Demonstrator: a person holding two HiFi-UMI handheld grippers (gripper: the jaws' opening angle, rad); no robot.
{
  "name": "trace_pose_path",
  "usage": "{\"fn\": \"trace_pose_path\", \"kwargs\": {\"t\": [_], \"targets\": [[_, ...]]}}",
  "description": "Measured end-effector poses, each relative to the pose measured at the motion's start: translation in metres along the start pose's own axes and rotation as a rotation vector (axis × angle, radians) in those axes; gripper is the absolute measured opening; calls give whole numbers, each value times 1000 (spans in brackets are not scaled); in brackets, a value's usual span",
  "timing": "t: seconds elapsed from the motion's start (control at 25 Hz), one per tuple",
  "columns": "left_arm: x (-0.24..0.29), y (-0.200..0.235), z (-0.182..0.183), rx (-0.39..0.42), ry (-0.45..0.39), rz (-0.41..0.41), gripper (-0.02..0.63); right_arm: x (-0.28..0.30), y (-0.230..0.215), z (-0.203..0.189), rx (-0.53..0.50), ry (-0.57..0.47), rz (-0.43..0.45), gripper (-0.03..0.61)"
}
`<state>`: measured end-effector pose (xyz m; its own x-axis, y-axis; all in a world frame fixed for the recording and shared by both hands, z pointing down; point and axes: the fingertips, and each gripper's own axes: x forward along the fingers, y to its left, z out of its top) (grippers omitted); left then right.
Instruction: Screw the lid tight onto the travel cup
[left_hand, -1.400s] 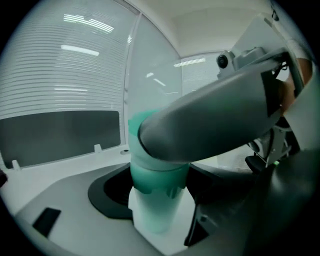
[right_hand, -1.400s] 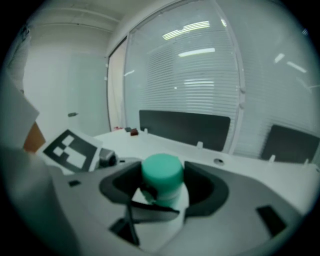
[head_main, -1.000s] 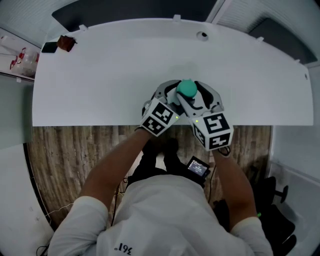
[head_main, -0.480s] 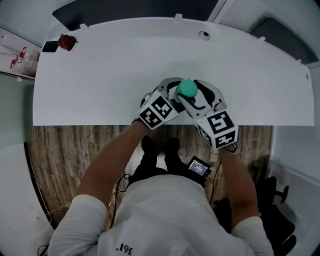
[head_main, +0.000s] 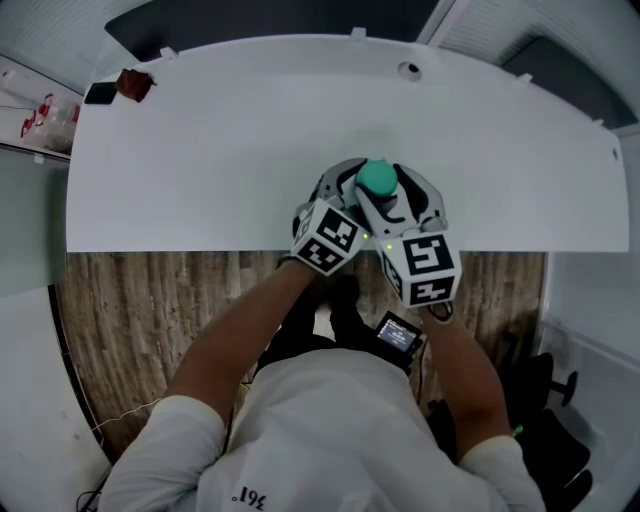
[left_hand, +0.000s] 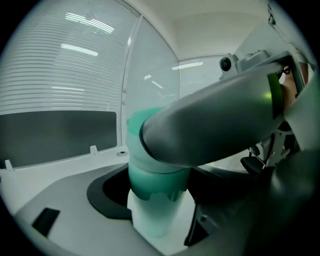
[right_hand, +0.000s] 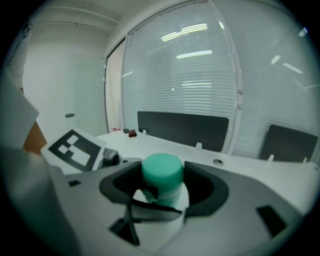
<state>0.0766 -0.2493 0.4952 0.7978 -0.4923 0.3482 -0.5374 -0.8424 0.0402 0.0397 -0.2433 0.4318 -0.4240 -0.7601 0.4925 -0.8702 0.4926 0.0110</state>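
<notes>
Travel cup (left_hand: 156, 212) stands upright on the white desk (head_main: 200, 150), near its front edge, w/ the green lid (right_hand: 162, 172) on top. Both grippers meet on it. Left gripper (left_hand: 152, 227) has its jaws spread wide round the white body below the lid, and the pads look pressed to both sides, i.e. a steadying hold. Right gripper (right_hand: 163, 190) comes in higher, w/ its curved dark pads either side of the lid. It seems closed on the lid: no gap shows betw. pads & lid. One of its jaws crosses right in front of the left gripper's camera.

Step in hand, as I read it: the tightening itself, body braced & lid gripped. Can't tell how far the thread is seated. Lid looks level, not cocked.

Next move prob. calls for a twist of the right hand about the cup's upright axis. The left must hold firm so the body doesn't spin along, then re-grip & repeat if the lid has more to go. Risk: pads slipping on the smooth lid.
</notes>
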Motion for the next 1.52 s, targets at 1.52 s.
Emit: {"fn": "trace_pose_path", "kwargs": {"t": [1.52], "targets": [[6, 4, 6, 52, 1, -107, 328, 12, -2, -5, 1, 36, 65, 290]]}}
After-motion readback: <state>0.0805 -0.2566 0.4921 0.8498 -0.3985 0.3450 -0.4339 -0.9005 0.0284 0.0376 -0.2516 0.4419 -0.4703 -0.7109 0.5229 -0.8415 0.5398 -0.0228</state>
